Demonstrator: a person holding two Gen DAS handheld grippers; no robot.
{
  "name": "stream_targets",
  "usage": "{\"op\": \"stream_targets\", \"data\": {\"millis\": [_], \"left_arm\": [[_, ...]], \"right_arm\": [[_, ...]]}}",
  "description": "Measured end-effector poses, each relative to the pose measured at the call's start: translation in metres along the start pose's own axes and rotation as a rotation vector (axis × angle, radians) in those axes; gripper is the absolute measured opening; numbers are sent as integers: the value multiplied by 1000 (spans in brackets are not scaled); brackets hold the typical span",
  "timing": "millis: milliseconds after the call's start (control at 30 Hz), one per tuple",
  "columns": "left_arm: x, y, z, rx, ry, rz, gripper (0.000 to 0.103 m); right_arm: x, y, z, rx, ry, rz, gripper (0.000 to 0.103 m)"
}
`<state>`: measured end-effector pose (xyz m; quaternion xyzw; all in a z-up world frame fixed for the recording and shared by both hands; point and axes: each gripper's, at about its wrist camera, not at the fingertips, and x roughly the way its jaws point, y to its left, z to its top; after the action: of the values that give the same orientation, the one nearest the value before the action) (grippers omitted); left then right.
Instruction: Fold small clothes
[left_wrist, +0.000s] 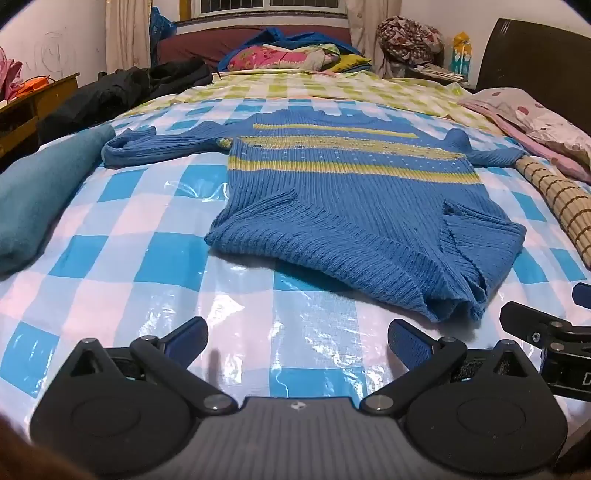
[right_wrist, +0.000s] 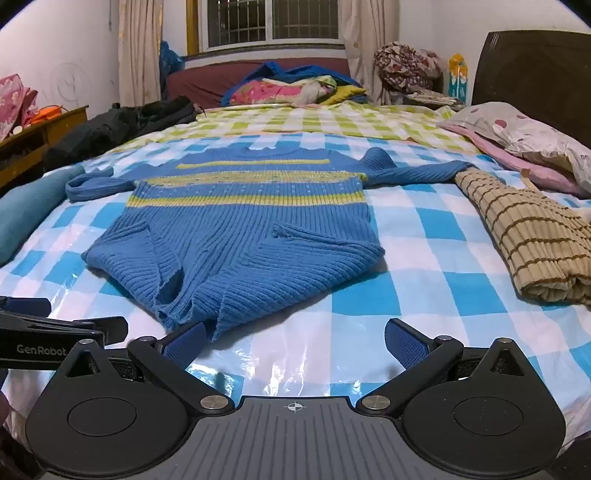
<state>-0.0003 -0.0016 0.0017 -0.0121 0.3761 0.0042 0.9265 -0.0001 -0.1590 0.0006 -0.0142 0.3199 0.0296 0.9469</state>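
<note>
The blue sweater (left_wrist: 351, 206) lies flat on the checkered bed (left_wrist: 147, 258), sleeves spread. The left claw (left_wrist: 297, 341) and the right claw (right_wrist: 295, 341) are both released, holding nothing, just before its hem.

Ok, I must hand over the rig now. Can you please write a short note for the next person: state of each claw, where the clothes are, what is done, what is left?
Left claw: open, holding nothing, just short of the hem.
Right claw: open, holding nothing; its left pad sits at the hem's near edge.
Blue striped sweater: flat on the checked plastic cover, both sleeves spread out, hem corners turned up.
Teal cloth lies to its left, tan striped cloth to its right, both bundled.
Done: sweater laid out.
Left: fold sleeves in, then the body.
</note>
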Motion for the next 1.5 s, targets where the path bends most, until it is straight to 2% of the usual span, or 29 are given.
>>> {"op": "stream_targets", "data": {"millis": [533, 1500], "left_arm": [[3, 2, 2, -26, 21, -22, 103], [-2, -5, 2, 14, -24, 4, 103]], "right_arm": [[-4, 2, 3, -14, -13, -4, 103], [4, 2, 4, -4, 34, -30, 103]]}}
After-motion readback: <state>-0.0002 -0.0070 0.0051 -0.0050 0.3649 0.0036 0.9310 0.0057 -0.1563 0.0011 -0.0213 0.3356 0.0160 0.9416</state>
